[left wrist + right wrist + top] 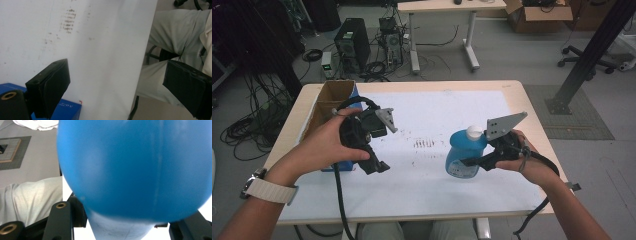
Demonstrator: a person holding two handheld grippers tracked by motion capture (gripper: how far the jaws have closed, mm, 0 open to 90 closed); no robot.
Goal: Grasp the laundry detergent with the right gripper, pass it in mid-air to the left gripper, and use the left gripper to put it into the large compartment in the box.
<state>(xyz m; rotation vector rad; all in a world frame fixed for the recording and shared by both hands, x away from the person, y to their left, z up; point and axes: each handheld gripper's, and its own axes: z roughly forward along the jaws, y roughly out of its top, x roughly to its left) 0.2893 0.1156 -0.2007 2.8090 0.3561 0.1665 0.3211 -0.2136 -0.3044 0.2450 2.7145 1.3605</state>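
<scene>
Blue bottle (464, 155) (white cap up) is clamped between the jaws of the right gripper (472, 161) and is seen above the white table top (437, 115), right of centre. Left gripper (379, 167) is held over the left side near a cardboard box (329, 102); its jaws stand wide apart, nothing between them.
</scene>
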